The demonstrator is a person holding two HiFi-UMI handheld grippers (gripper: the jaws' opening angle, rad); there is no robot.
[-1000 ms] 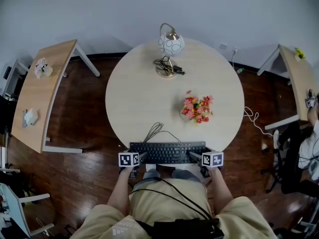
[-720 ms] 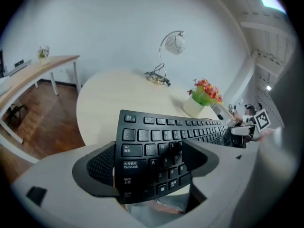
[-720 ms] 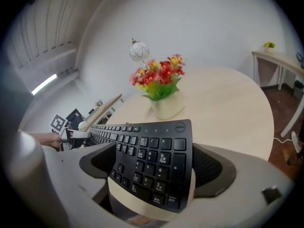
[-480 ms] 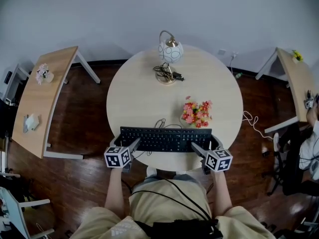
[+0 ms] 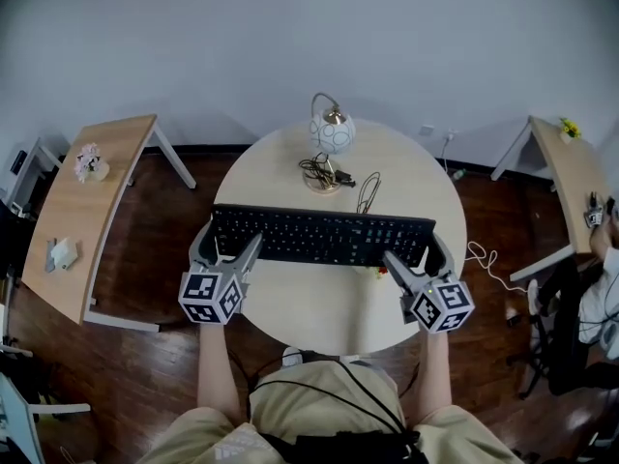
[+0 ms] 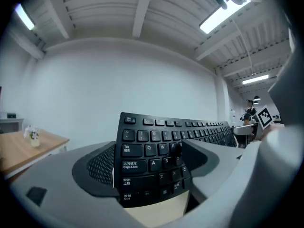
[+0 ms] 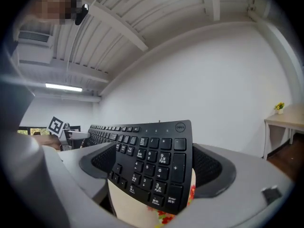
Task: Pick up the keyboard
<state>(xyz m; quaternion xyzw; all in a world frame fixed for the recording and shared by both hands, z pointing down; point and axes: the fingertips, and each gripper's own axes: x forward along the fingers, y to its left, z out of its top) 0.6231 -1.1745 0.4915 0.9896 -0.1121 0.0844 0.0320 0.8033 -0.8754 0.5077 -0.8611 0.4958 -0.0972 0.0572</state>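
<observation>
Keyboard gripped by left hand-held gripper, right hand-held gripper, over round table, wood floor

This looks like an office or studio workroom. A round pale-wood table stands on a dark wooden floor before a plain white wall, with a curved side desk on white legs at the left and a matching desk at the right. A black computer keyboard, a table lamp, a black swivel chair and a long tube light under a beamed white ceiling fit that reading.
</observation>
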